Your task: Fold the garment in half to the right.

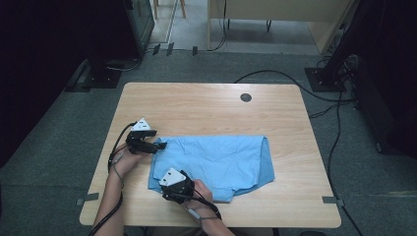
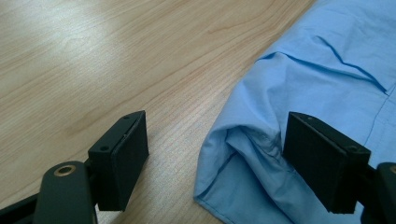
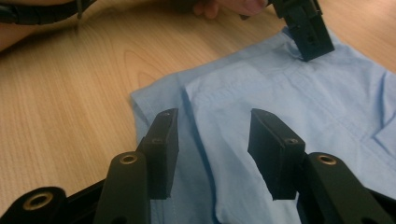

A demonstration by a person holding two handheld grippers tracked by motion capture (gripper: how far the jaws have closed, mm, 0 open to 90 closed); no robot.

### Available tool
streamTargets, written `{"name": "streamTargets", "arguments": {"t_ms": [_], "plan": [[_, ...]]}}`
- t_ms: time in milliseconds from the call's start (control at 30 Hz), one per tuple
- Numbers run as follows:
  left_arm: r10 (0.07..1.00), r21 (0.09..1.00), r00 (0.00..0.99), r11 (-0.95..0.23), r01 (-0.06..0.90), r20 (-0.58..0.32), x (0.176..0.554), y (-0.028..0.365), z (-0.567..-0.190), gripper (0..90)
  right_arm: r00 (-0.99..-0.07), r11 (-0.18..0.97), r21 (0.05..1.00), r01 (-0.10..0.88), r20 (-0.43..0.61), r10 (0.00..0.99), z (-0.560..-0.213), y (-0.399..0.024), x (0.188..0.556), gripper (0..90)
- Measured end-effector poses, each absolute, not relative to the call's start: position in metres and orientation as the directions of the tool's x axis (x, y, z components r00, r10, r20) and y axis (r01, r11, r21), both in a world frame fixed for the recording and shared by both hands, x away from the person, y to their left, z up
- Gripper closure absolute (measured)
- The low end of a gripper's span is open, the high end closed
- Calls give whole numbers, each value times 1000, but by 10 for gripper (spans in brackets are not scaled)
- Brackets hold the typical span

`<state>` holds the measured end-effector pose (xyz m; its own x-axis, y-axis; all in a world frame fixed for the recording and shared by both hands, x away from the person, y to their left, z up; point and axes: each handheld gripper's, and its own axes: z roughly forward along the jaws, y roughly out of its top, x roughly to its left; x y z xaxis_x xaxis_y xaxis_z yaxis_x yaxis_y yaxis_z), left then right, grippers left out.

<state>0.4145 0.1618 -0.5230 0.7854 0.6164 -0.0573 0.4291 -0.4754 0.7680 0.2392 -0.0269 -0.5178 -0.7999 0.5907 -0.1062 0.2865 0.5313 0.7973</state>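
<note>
Two hand-held grippers set at the near-left corner of a blue shirt

Left hand-held gripper (image 1: 158,146): jaws spread wide and released. In its own view one pad sits over bare wood and the other over cloth, with the bunched corner of the shirt (image 2: 243,154) between them but not pinched. Judged: lined up to take that raised corner, since the lifted fold gives the pads something to close on.

Right hand-held gripper (image 3: 212,151): jaws parted about halfway, gripping nothing. They straddle a folded edge of the cloth, which lies flat beneath them. Judged: placed a little nearer the person along the same side so both can lift one edge together.

Shirt (image 1: 221,160): spread flat, roughly folded, on the near half of the bench (image 1: 206,103), its left edge under both grippers and its right edge well short of the bench's right side.

Room: far half of the bench is bare wood except a small dark round cap (image 1: 246,97) near the back edge, well apart from the cloth. Bare wood also lies to the left of the shirt. Near edge is close behind the right hand (image 1: 202,191), so little slack that way.
</note>
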Motion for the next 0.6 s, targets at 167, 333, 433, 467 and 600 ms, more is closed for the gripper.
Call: {"name": "streamTargets", "arguments": {"t_ms": [167, 333, 433, 467, 600], "plan": [[616, 768, 785, -474, 430, -59, 415, 162, -523, 220, -815, 552, 788, 271, -118, 567, -519, -17, 239, 526], [616, 768, 785, -474, 430, -59, 415, 162, -523, 220, -828, 567, 781, 260, -122, 548, -520, -8, 240, 538], [616, 768, 785, -474, 430, -59, 415, 162, -523, 220, -833, 575, 776, 261, -120, 540, -521, -3, 243, 536], [616, 769, 786, -473, 430, -61, 415, 162, -523, 220, -833, 575, 776, 261, -120, 540, -521, -3, 243, 536], [616, 769, 786, -473, 430, -61, 415, 162, -523, 220, -835, 575, 768, 283, -98, 542, -524, 1, 248, 528]]}}
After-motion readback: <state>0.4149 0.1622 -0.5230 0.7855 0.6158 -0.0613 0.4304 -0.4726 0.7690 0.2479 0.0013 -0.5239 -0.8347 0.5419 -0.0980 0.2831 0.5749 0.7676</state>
